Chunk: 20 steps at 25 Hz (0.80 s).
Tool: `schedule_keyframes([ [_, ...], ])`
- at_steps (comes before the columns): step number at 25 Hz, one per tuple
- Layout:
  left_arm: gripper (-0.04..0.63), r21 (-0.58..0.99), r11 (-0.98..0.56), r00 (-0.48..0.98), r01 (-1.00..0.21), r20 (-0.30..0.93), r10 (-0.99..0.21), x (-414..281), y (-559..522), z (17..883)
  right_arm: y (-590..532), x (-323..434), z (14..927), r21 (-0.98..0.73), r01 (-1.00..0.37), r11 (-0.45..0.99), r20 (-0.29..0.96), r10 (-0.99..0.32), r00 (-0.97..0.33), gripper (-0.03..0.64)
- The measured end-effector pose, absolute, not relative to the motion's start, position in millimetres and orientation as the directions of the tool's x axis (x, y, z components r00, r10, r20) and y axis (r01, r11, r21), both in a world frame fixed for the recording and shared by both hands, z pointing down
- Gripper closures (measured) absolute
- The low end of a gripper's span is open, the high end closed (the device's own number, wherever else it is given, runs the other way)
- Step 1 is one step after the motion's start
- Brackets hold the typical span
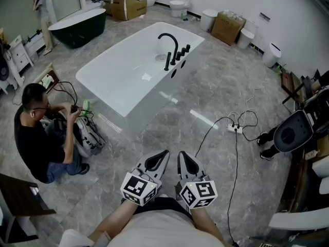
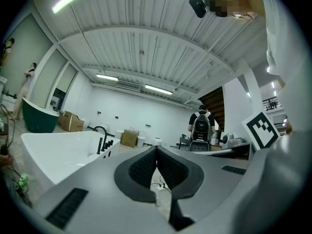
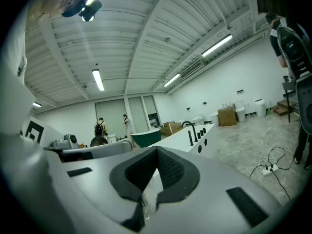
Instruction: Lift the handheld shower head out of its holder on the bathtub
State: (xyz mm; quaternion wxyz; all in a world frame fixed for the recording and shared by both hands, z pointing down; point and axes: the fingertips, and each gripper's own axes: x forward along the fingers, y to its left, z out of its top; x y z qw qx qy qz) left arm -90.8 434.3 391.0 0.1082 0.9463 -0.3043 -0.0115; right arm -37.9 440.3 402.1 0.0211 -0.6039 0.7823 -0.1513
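Shower head [image 1: 167,62]: it looks like the slim black stick standing upright on the tub [image 1: 115,84] rim, beside the arched faucet [image 1: 169,39] and just ahead of the row of knobs [image 1: 182,52]. At this range you can't make out its holder.
Left gripper [image 1: 164,153]: jaws pressed together on nothing, held close to your body and pointing level toward the tub.
Right gripper [image 1: 181,154]: jaws also closed and empty, just beside the left one.
Step in hand: you stand well apart from the tub with the shower head seated on the rim. That fits either an approach before the lift or a step back after it was set down again; the scene doesn't settle which.
What a grip would call for: walking up to the fixture side, opening one claw, and closing on the black stem clear of the faucet and knobs, then pulling straight up.
Surface: glossy grey stone-look floor, likely slick. A cable and power strip [image 1: 235,128] lie to your right of the path.
Room: a showroom with a green tub [image 1: 77,27], boxes [image 1: 126,6] and toilets [image 1: 178,5]. A person [image 1: 41,138] crouches on the left, near the tub.
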Motion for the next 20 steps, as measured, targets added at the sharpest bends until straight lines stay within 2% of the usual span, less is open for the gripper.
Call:
schedule_keyframes([
  [20, 0.584, 0.208, -0.780, 0.804, -0.589, 0.056, -0.592, -84.3, 436.1, 394.8, 448.7, -28.8, 398.3, -0.269, -0.941, 0.205, 0.119, -0.962, -0.244, 0.601],
])
